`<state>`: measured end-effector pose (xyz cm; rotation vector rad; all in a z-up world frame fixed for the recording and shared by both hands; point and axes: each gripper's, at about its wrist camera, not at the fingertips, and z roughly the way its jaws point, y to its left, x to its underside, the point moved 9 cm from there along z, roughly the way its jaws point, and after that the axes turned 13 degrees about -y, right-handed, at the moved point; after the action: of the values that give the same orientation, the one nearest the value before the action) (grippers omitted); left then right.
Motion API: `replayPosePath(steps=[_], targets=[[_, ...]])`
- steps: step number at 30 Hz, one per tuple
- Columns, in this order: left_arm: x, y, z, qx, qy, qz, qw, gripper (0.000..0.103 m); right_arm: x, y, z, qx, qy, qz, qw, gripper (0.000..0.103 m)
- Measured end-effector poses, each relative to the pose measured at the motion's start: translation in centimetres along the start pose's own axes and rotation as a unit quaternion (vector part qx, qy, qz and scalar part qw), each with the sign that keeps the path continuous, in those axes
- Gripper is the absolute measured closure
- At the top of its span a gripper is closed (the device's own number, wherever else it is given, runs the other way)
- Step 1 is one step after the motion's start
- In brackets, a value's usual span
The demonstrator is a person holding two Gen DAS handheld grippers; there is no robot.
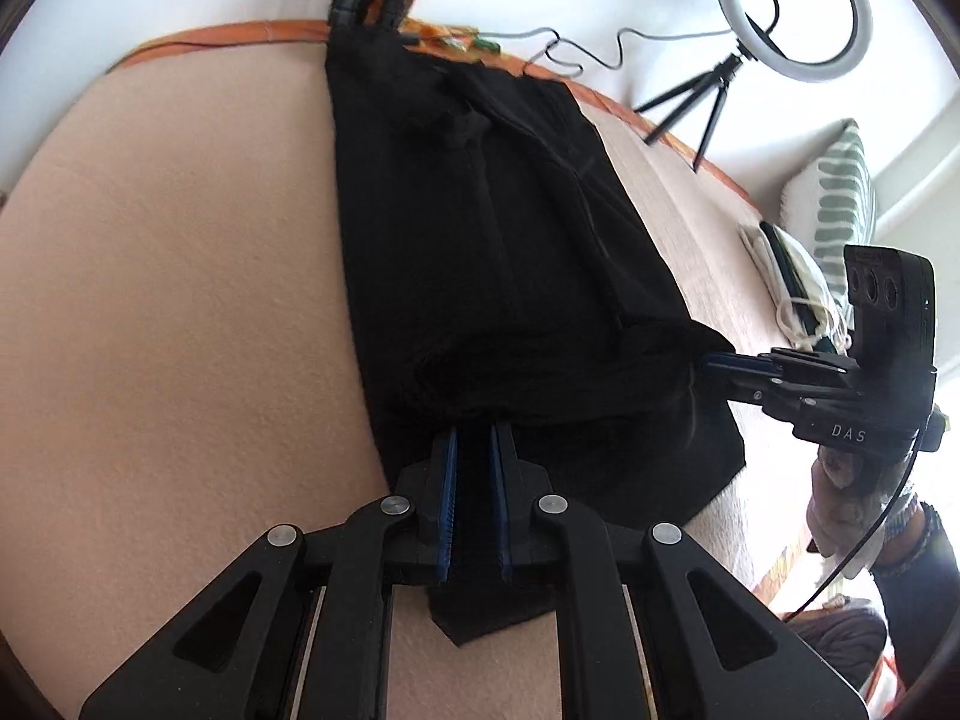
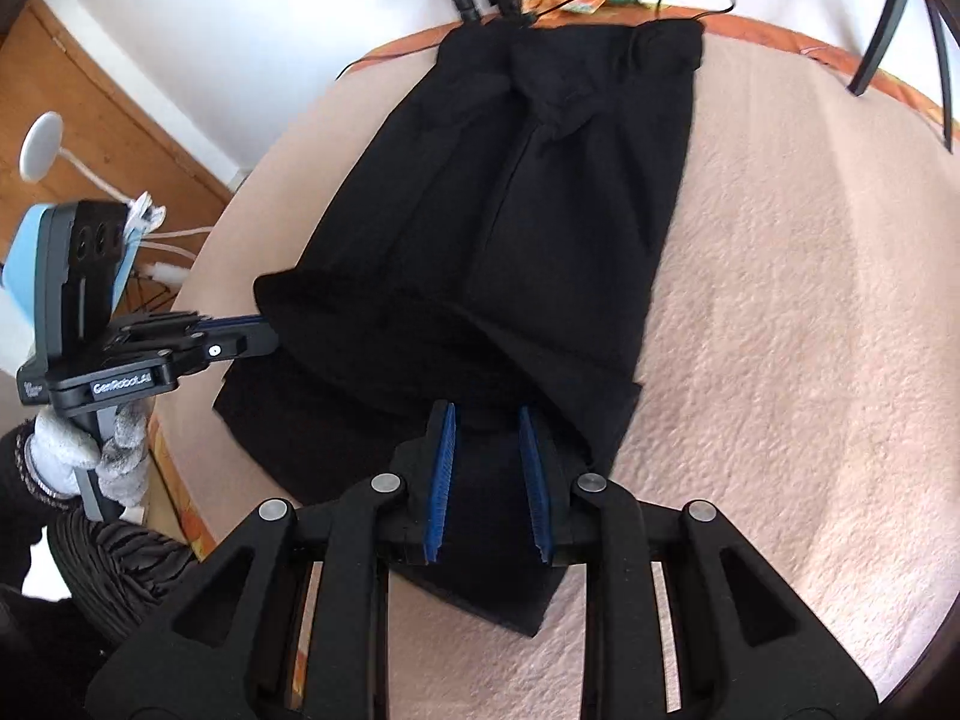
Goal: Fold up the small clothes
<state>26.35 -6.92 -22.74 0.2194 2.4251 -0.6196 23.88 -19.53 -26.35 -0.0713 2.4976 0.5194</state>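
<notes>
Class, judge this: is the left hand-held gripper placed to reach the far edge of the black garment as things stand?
Probably not at once: the left hand-held gripper is at the near hem of the black garment, apparently pinching it; the cloth's whole length lies between.

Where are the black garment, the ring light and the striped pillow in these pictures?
black garment [image 1: 480, 228]: left wrist view, on its flat middle.
ring light [image 1: 729, 18]: left wrist view, on the left side of its white ring.
striped pillow [image 1: 840, 192]: left wrist view, on its green-striped face.
</notes>
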Motion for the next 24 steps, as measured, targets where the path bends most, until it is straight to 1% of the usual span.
replayPosePath(steps=[2,3,6,8,11,12,13,14,15,17,19,20,22,24], targets=[[-1.6,1.1,-0.6,-0.015,-0.027,-0.008,0.9995,0.093,-1.3,-1.6,-0.3,0.020,-0.014,0.012,1.000,0.079],[-2.1,1.6,-0.8,-0.024,-0.032,-0.011,0.9991,0.094,-1.7,-2.1,-0.5,0.021,-0.018,0.019,0.999,0.079],[-3.2,2.4,-1.8,-0.034,-0.042,-0.008,0.9985,0.094,-2.2,-3.2,-1.6,0.028,-0.026,0.023,0.999,0.079],[-4.1,2.1,-2.5,-0.023,-0.054,0.003,0.9983,0.094,-2.3,-3.4,-2.6,0.021,-0.030,0.021,0.999,0.079],[-5.4,1.8,-2.7,-0.021,-0.053,0.020,0.9982,0.093,-2.3,-3.5,-3.6,0.012,-0.030,0.011,0.999,0.079],[-6.2,1.9,-2.8,-0.029,-0.057,0.025,0.9976,0.093,-2.5,-2.8,-3.5,0.009,-0.024,0.005,1.000,0.079],[-7.0,1.7,-2.9,-0.024,-0.064,0.027,0.9973,0.093,-2.4,-2.3,-3.6,-0.002,-0.016,-0.009,1.000,0.079],[-7.6,1.6,-3.2,-0.014,-0.068,0.027,0.9972,0.093,-2.3,-1.3,-3.5,-0.028,-0.006,-0.026,0.999,0.078],[-8.0,1.5,-3.4,-0.011,-0.068,0.028,0.9973,0.093,-2.1,-0.5,-3.1,-0.043,0.008,-0.037,0.998,0.078],[-8.3,1.5,-3.3,-0.009,-0.063,0.031,0.9975,0.093,-0.7,0.7,-2.7,-0.050,0.033,-0.065,0.996,0.078],[-8.3,1.5,-3.0,-0.016,-0.063,0.034,0.9973,0.093,0.3,0.9,-1.5,-0.027,0.047,-0.095,0.994,0.077],[-8.2,1.5,-2.6,-0.015,-0.061,0.033,0.9975,0.093,0.4,0.8,-0.9,-0.023,0.051,-0.097,0.994,0.077],[-8.6,1.9,-2.3,-0.017,-0.066,0.025,0.9974,0.093,-0.2,-0.3,0.5,-0.010,0.050,-0.076,0.996,0.077],[-9.2,2.6,-2.1,-0.020,-0.069,0.010,0.9974,0.093,-1.9,-1.9,1.1,0.022,0.031,-0.064,0.997,0.077]])
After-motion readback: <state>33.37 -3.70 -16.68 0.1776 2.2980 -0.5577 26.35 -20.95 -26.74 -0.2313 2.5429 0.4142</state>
